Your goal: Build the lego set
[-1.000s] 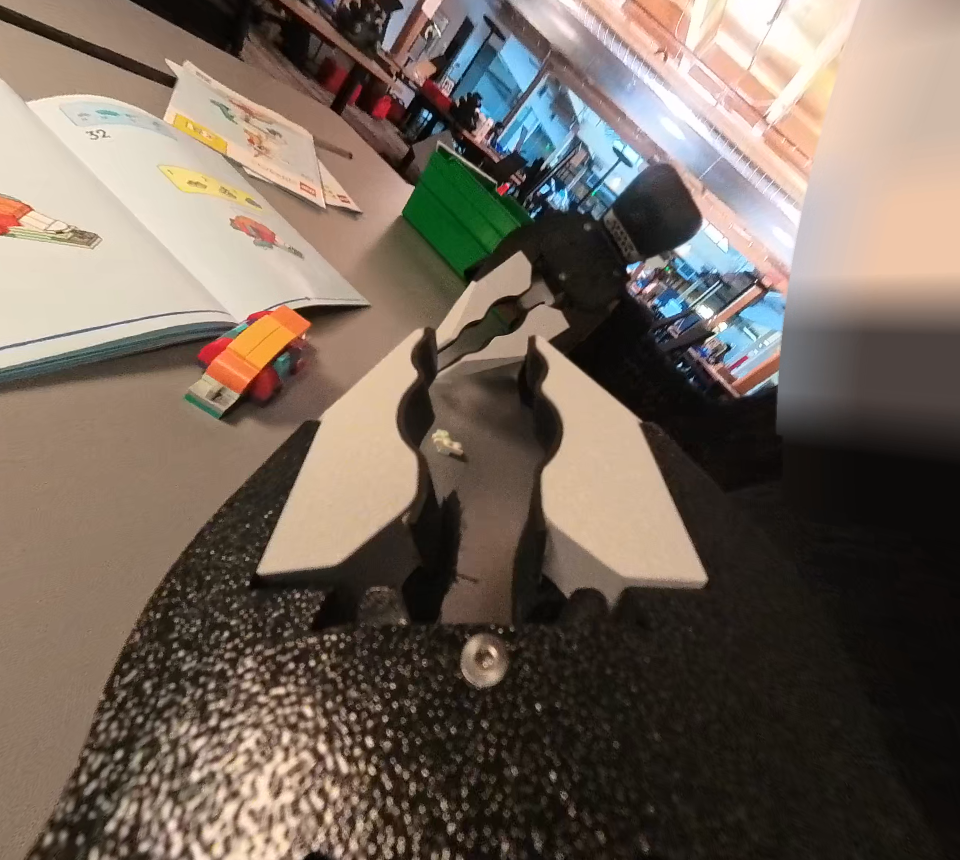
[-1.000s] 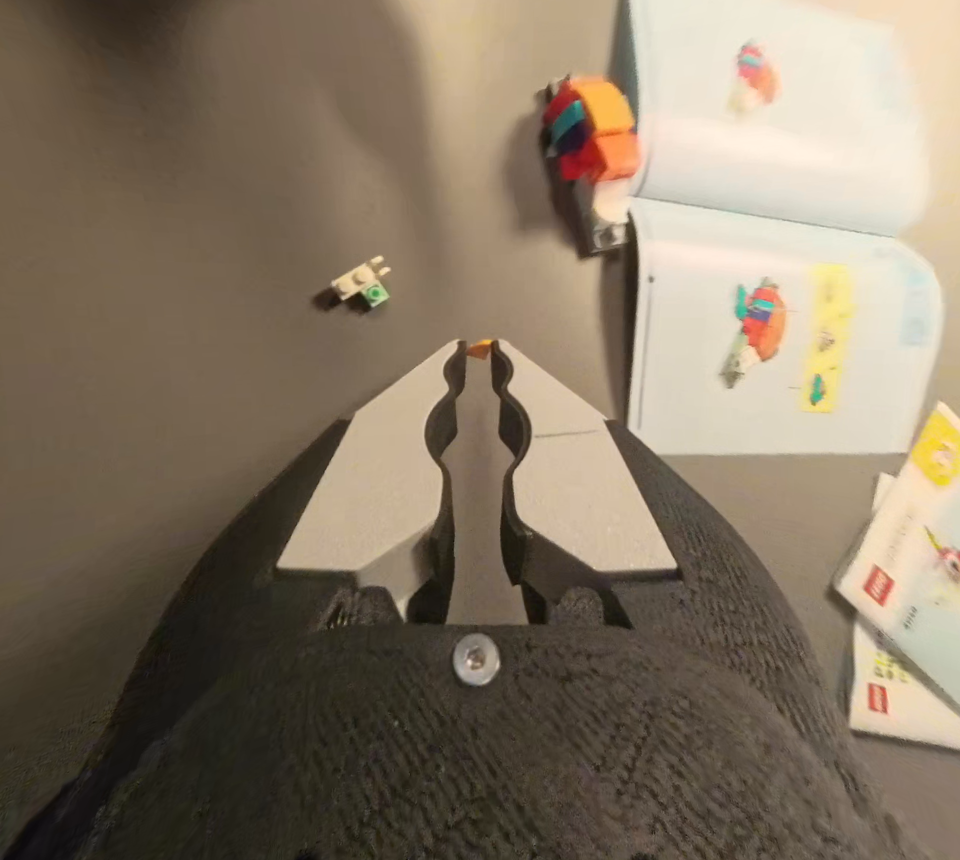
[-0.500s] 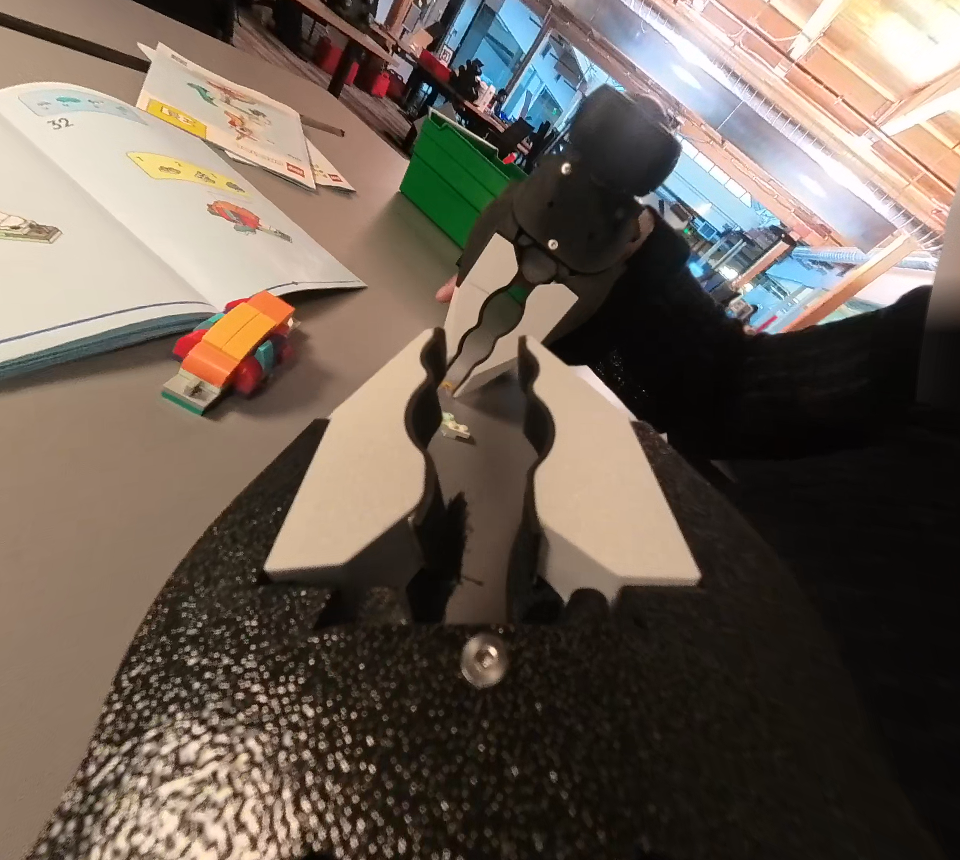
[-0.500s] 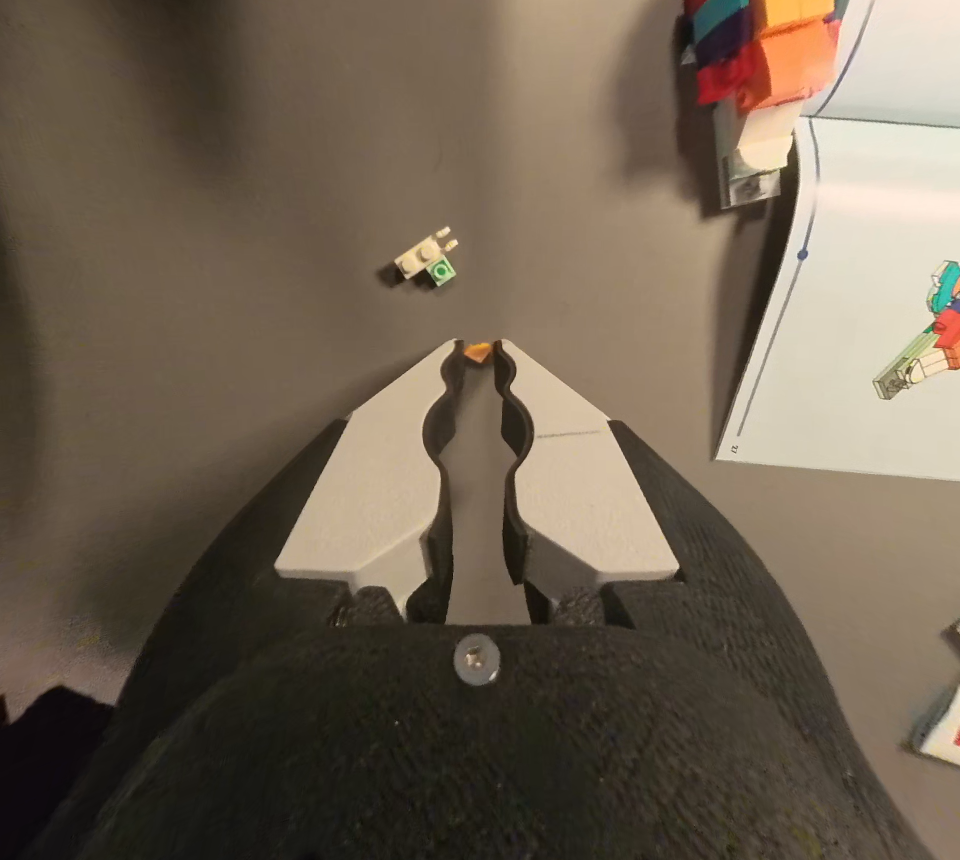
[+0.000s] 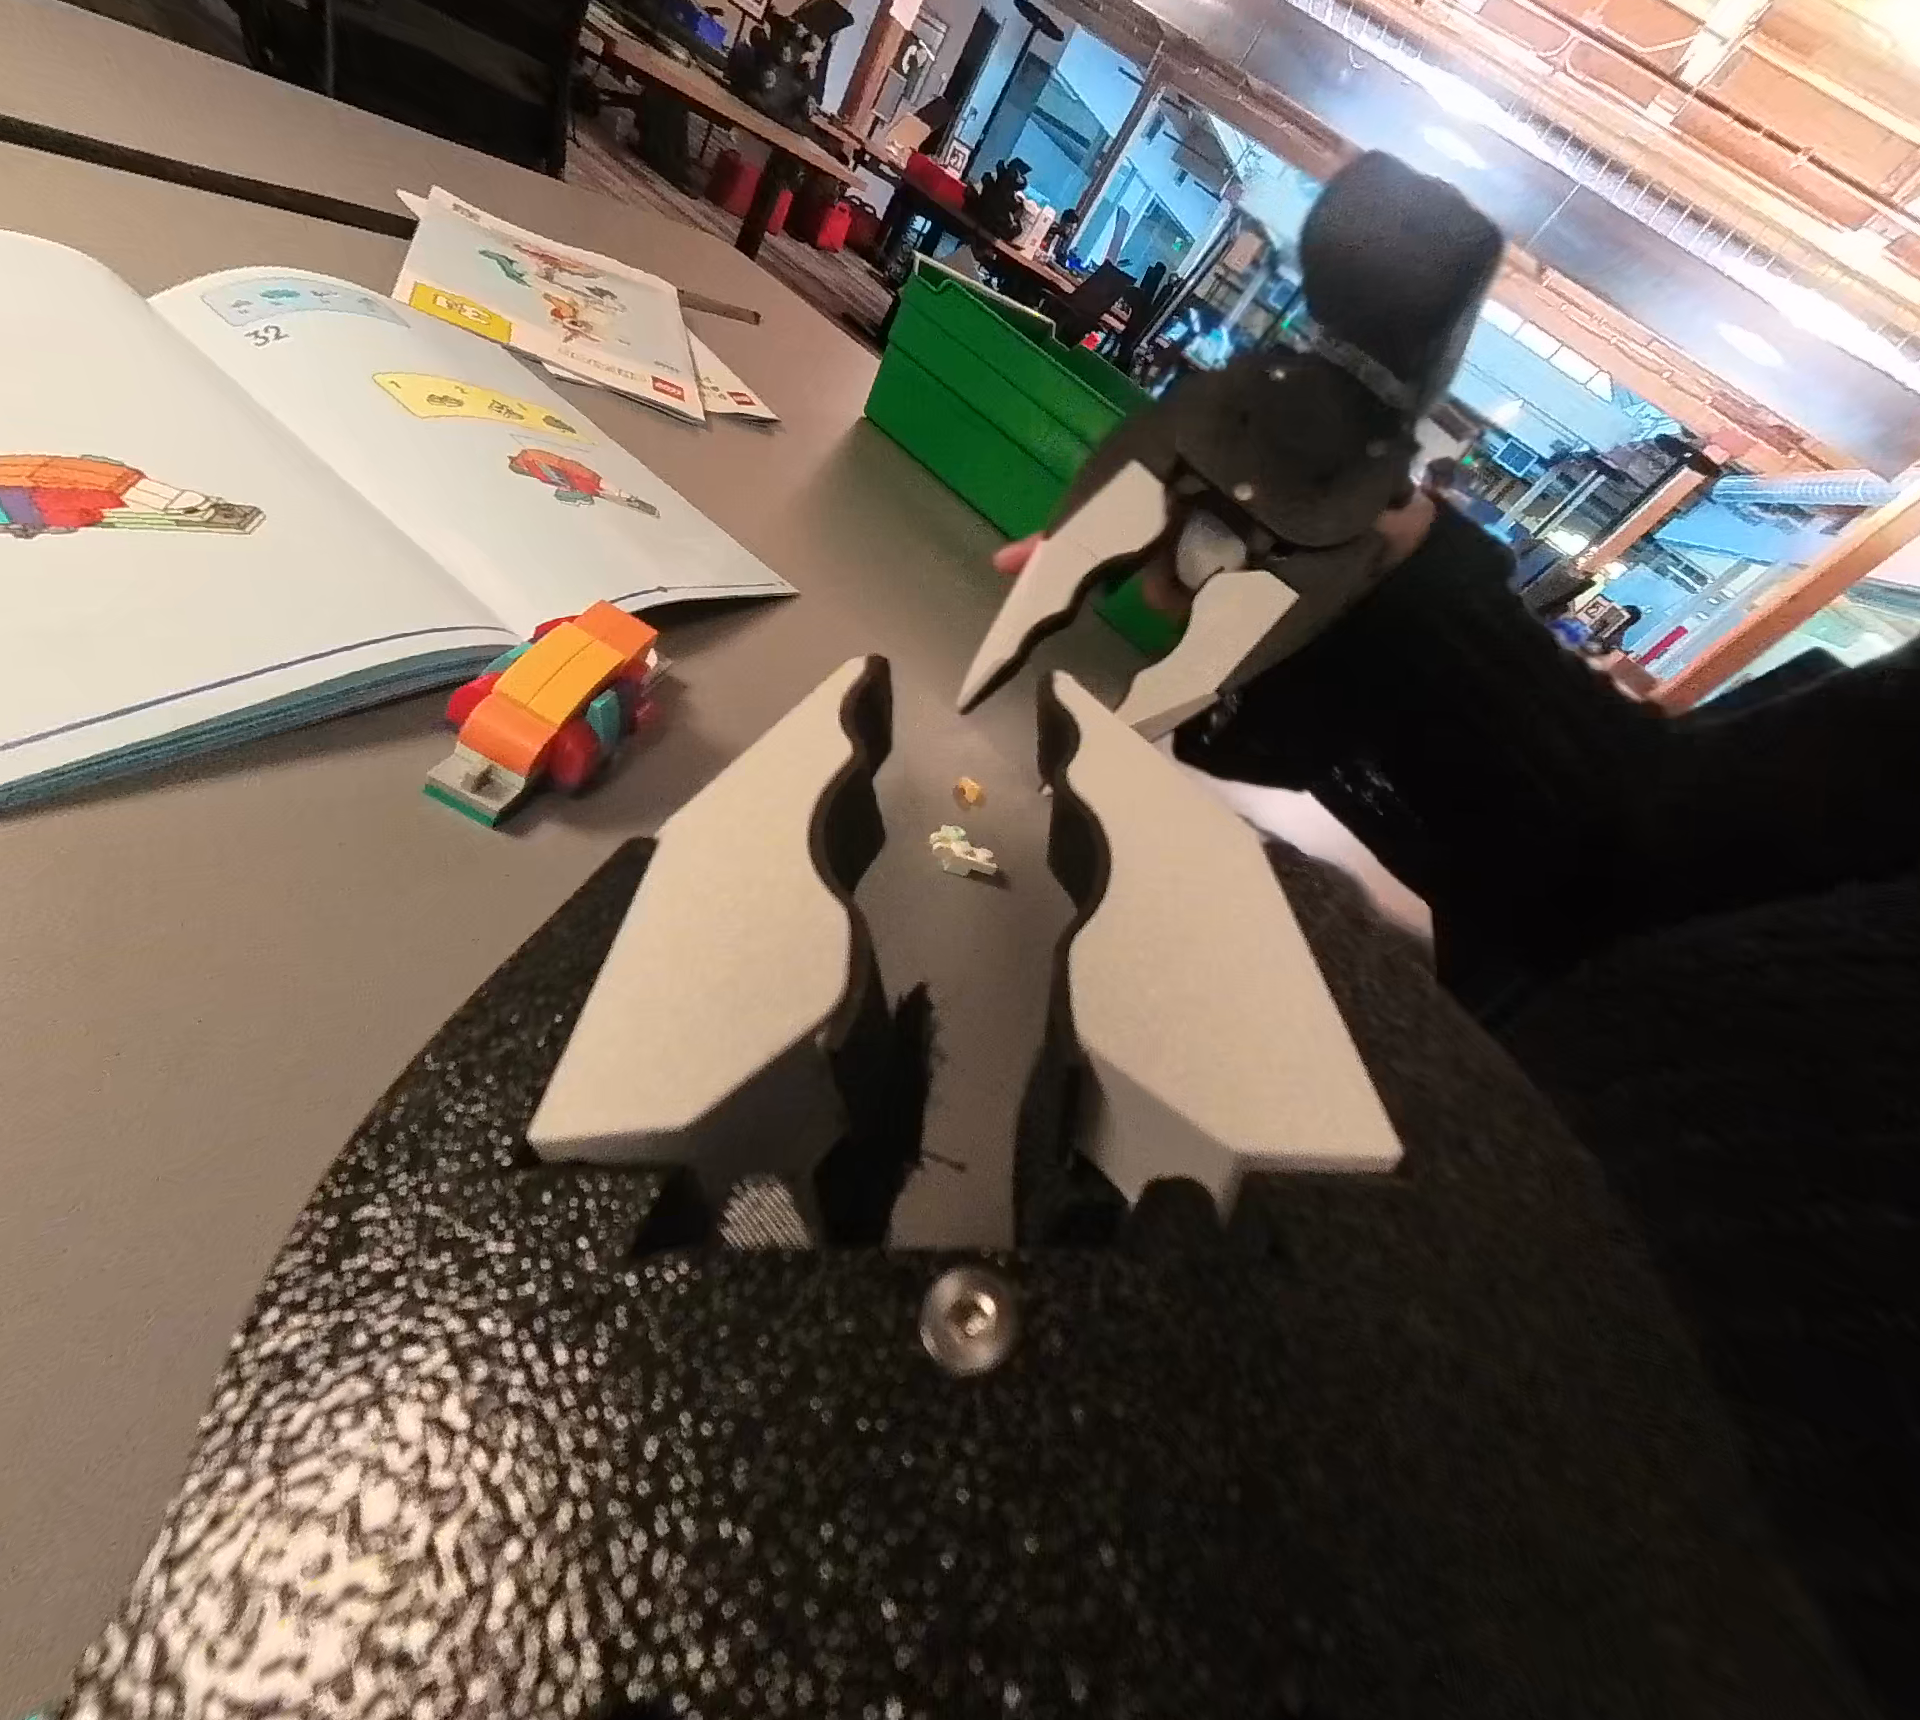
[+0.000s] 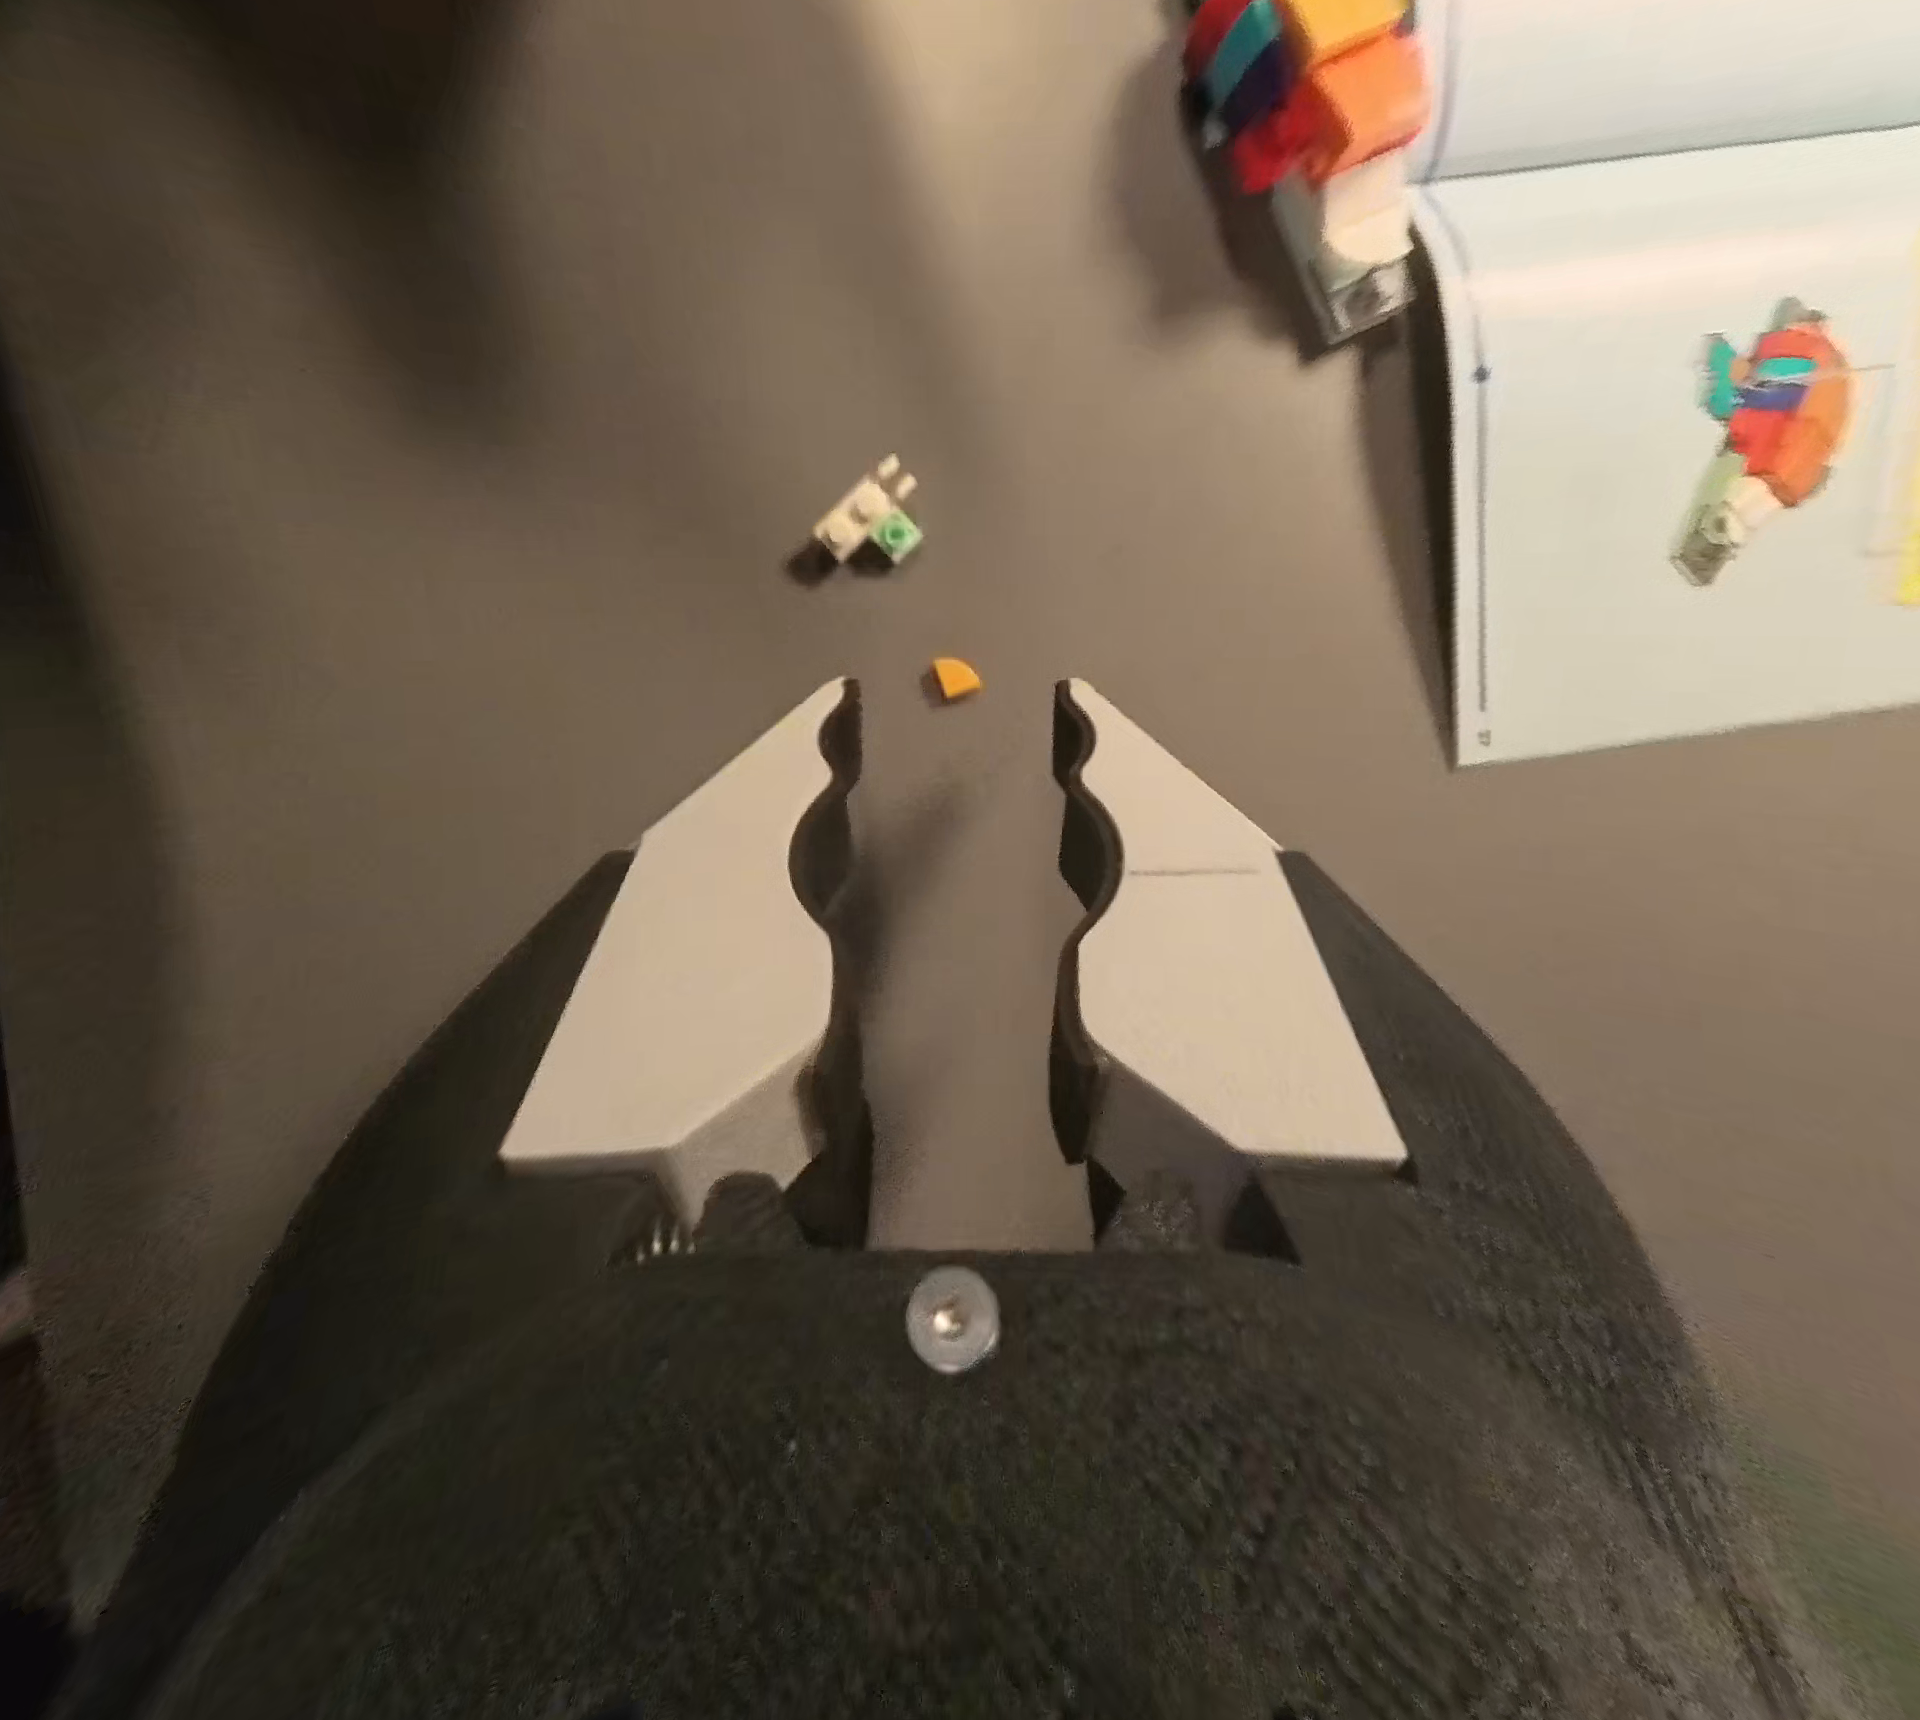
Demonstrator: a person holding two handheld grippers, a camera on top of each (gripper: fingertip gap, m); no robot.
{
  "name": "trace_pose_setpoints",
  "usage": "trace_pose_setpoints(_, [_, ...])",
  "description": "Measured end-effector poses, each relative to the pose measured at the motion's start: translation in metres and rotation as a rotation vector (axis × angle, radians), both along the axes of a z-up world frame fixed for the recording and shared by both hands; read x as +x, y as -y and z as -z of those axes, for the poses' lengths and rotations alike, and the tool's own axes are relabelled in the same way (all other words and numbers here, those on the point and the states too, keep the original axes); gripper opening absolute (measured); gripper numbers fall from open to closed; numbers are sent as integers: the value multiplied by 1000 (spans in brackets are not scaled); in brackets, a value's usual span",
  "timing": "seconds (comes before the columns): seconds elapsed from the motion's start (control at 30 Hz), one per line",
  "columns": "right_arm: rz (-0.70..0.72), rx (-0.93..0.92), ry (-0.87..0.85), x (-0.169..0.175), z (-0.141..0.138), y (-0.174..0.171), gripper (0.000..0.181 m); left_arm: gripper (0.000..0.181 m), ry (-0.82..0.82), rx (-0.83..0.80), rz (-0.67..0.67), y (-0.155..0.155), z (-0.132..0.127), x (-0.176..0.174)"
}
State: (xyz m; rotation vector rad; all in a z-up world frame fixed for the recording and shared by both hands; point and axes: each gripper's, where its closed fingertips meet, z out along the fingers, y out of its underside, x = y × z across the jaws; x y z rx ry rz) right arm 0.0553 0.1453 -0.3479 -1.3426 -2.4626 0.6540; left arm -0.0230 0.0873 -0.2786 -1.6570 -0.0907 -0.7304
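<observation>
A small orange quarter-round tile [image 6: 952,679] lies on the grey table just ahead of my open, empty right gripper [image 6: 954,700]. A small white and green piece [image 6: 869,523] lies a little beyond it. The partly built orange, red and teal model [image 6: 1305,83] sits by the open instruction booklet [image 6: 1683,465]. In the left wrist view my left gripper [image 5: 964,675] is open and empty, low over the table, with the orange tile [image 5: 970,789] and the white and green piece [image 5: 962,851] between its fingers' line of sight. The right gripper [image 5: 1049,702] hangs open beyond them. The model [image 5: 551,706] is left of them.
The open booklet [image 5: 260,465] and loose leaflets [image 5: 582,320] lie at the left. A green bin [image 5: 987,423] stands at the table's far side. A dark sleeve [image 5: 1621,797] holds the right gripper at the right.
My right gripper has opened and let go of the orange tile, which now lies on the table next to the white and green piece. The left gripper stays open.
</observation>
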Motion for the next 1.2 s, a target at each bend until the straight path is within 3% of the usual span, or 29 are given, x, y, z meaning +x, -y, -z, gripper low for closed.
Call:
trace_pose_setpoints(0.03, [58, -32, -65, -3, -5, 4, 30, 27, -1, 1, -5, 0, 0, -1])
trace_pose_setpoints(0.17, [345, -300, -243, -17, -15, 33, 29, 26, -12, 1, -21, -1, 1, -2])
trace_pose_setpoints(0.23, [427, -260, -289, -16, -7, 33, 31, 25, -26, 1, -37, -1, 2, -5])
trace_pose_setpoints(0.3, [474, -223, -328, -14, -4, 32, 21, 25, -32, 1, -46, -2, 2, -6])
trace_pose_setpoints(0.37, [507, -211, -329, -10, -1, 33, 15, 25, -32, -8, -48, -3, 4, -6])
trace_pose_setpoints(0.7, [644, -271, -315, -13, 9, 35, 22, 25, -28, -20, -48, -4, 6, -7])
trace_pose_setpoints(1.03, [678, -213, -334, -17, 10, 33, 23, 25, -20, -30, -44, -5, 8, -7])
trace_pose_setpoints(1.2, [665, -156, -343, -18, 11, 30, 7, 25, -30, -35, -15, -6, 8, -2])
